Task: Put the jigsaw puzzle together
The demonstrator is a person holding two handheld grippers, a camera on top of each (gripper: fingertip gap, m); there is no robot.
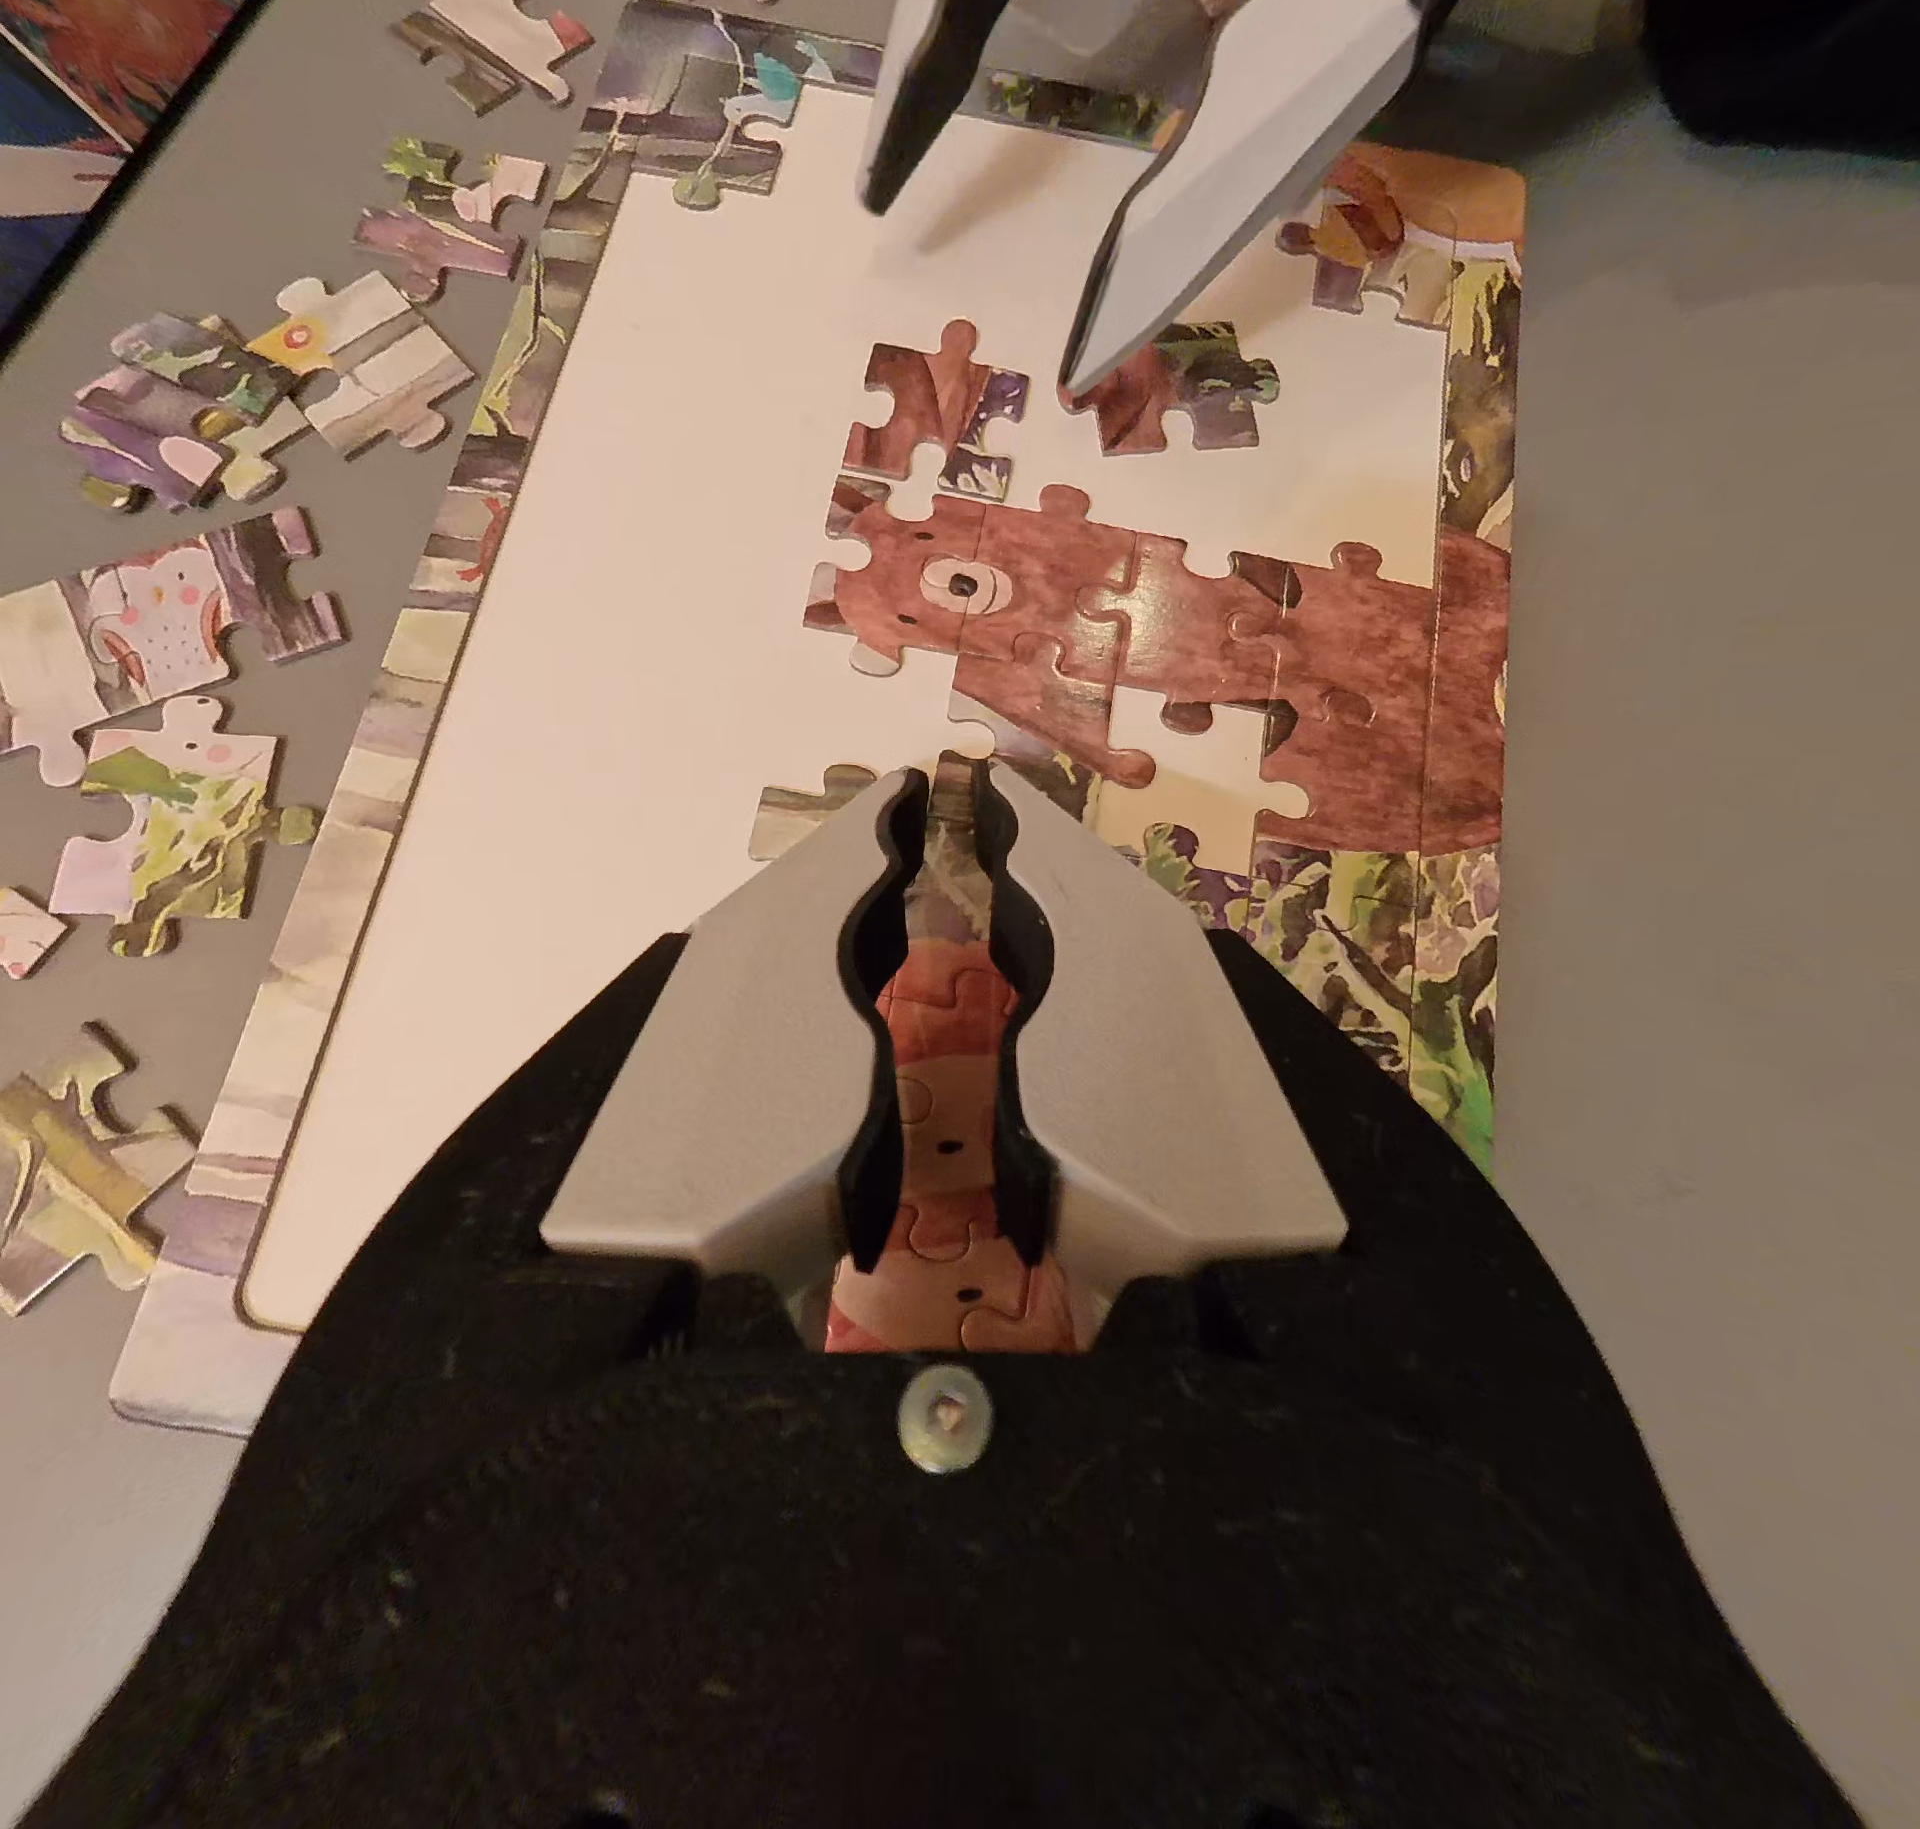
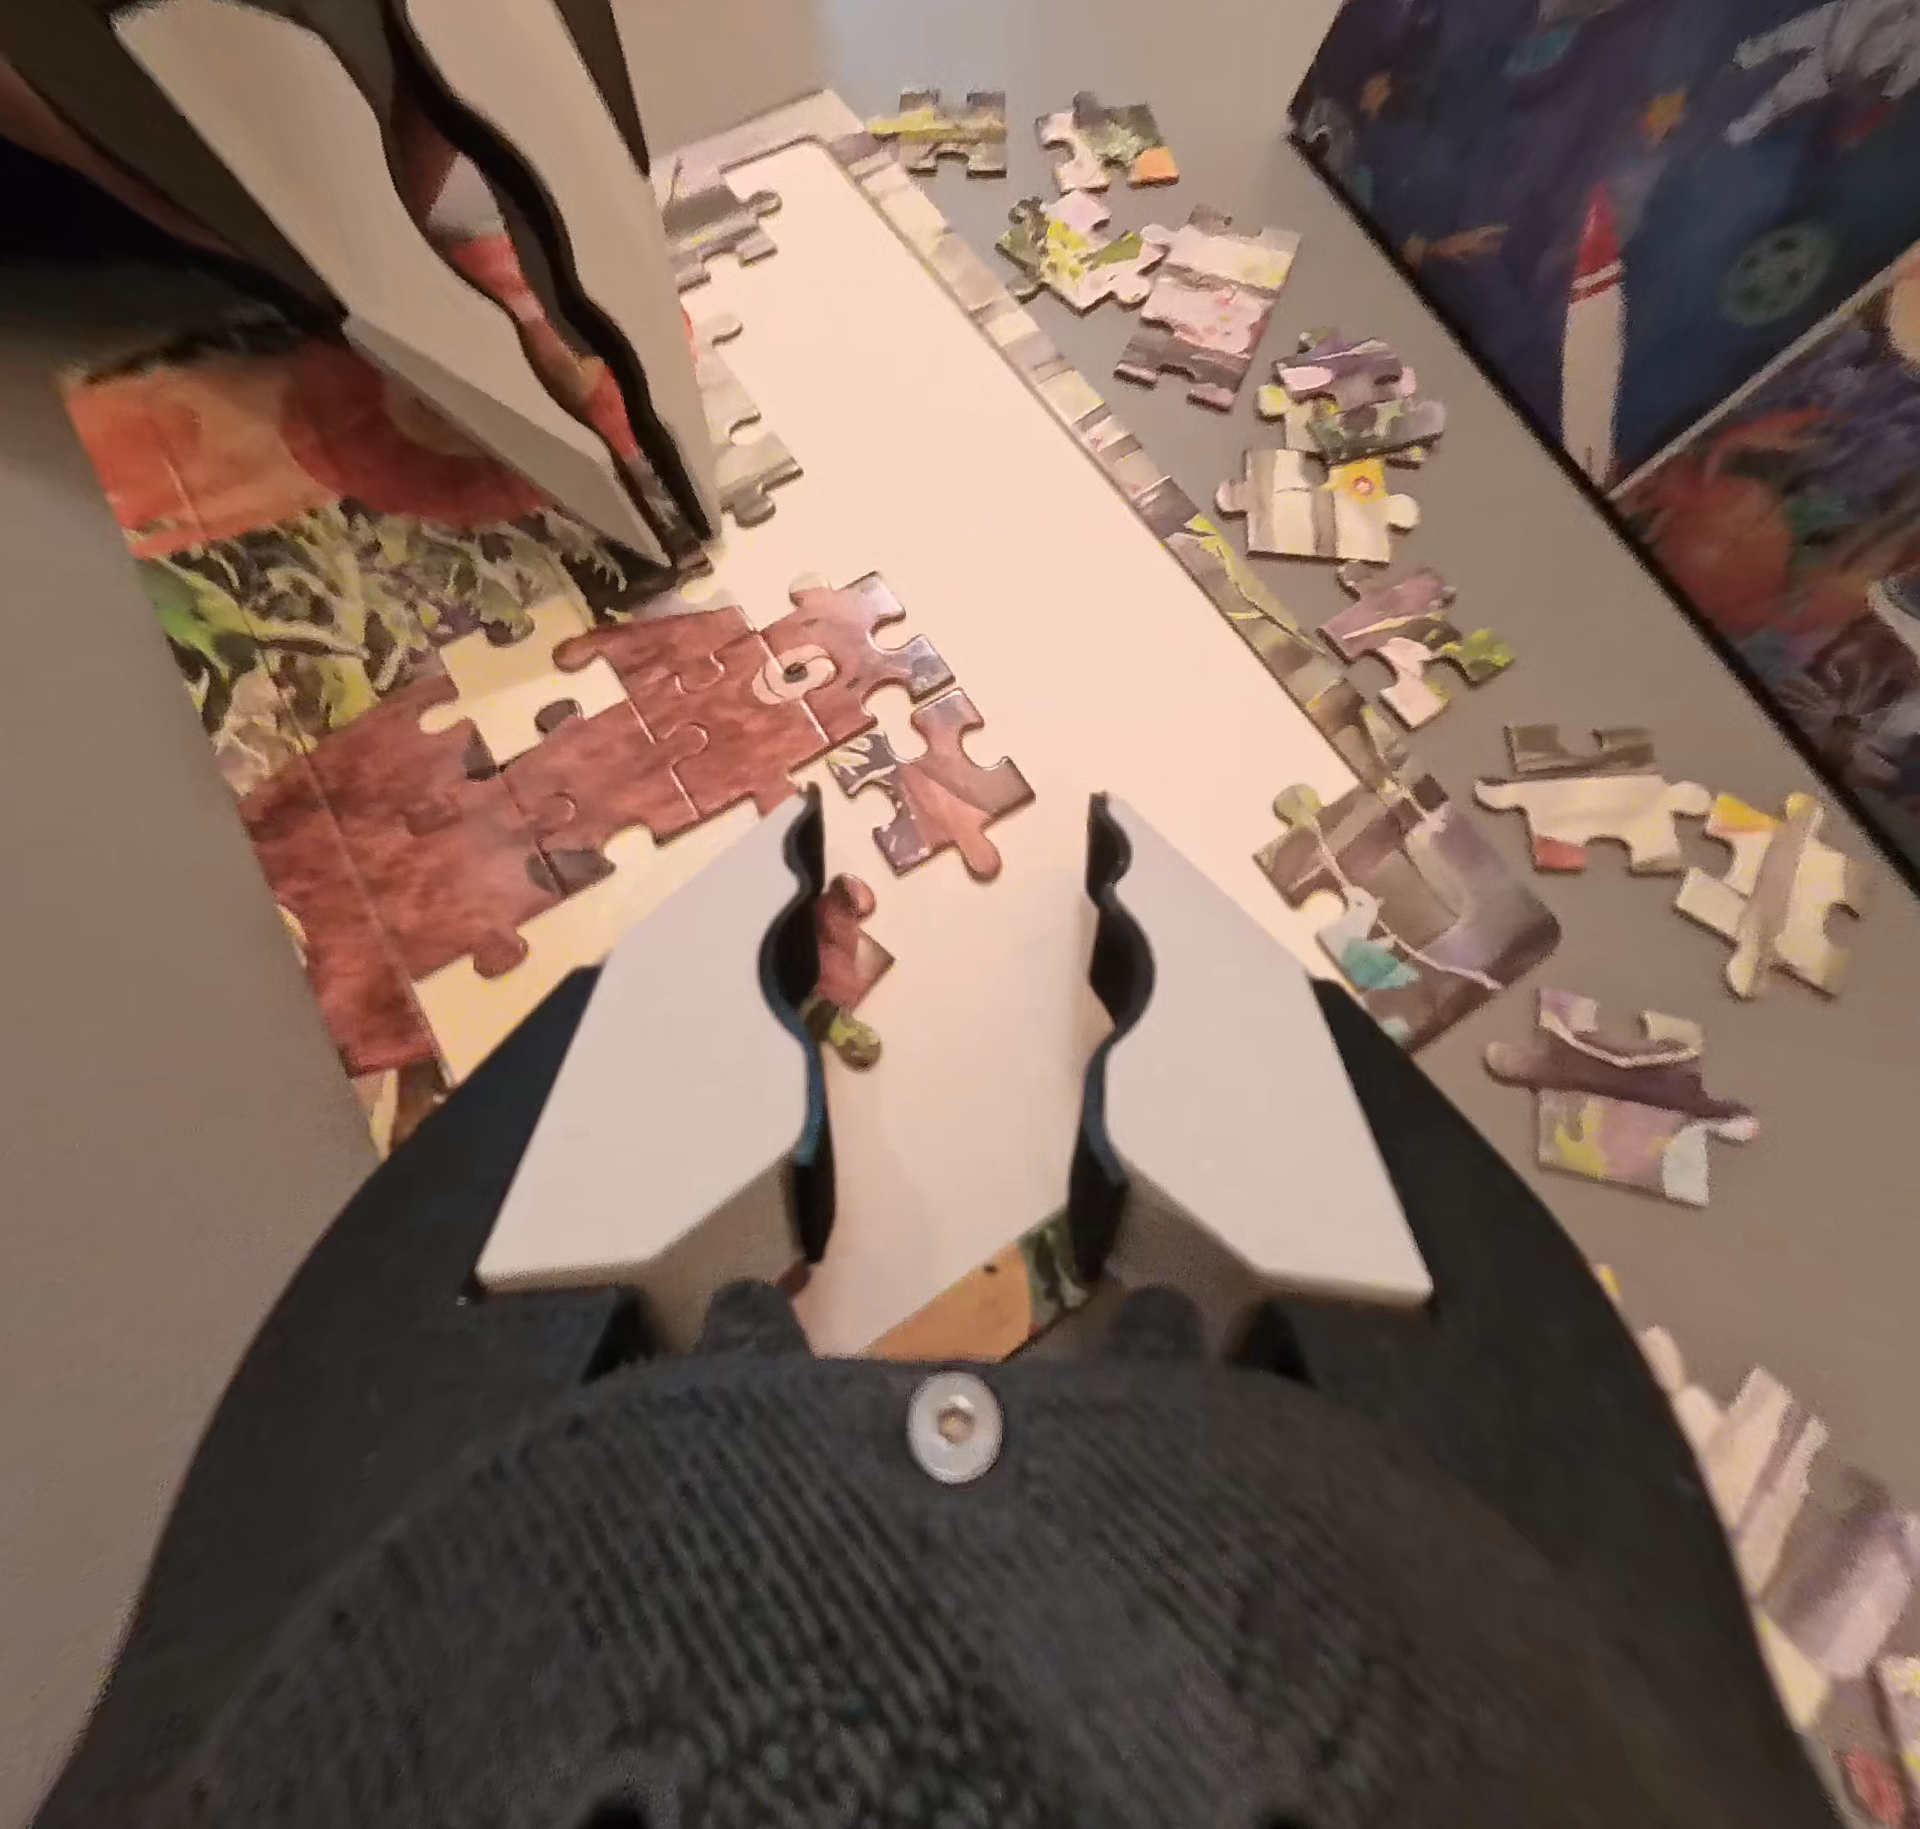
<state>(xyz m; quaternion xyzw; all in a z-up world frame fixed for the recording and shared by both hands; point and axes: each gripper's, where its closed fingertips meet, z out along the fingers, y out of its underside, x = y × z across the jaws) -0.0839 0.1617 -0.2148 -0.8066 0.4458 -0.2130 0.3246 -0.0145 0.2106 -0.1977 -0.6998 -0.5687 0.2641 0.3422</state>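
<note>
While both grippers hover over it, the jigsaw puzzle (image 1: 1351,636) lies flat on the grey counter (image 1: 1714,740), a board with a printed border of woodland greens and purples and a bare cream middle (image 1: 644,636). A brown bear built from interlocked pieces reaches in from one edge, with one hole inside its body. Two single brown-and-purple pieces lie loose on the cream field near the bear's head: one (image 1: 940,408) just touching the assembled head, the other (image 1: 1184,397) beside it. The left gripper (image 1: 961,771) has its jaws nearly together, tips low over the assembled lower part; I cannot tell whether they clamp anything. The right gripper (image 2: 956,813) is spread wide, one finger (image 1: 1132,325) resting its tip on the second loose piece. Roughly a dozen unplaced pieces (image 1: 177,626) are scattered on the counter outside the board. Only the right wrist view shows the dark space-themed boxes (image 2: 1621,148) past those pieces; the left wrist view shows the bear's face plainly.
</note>
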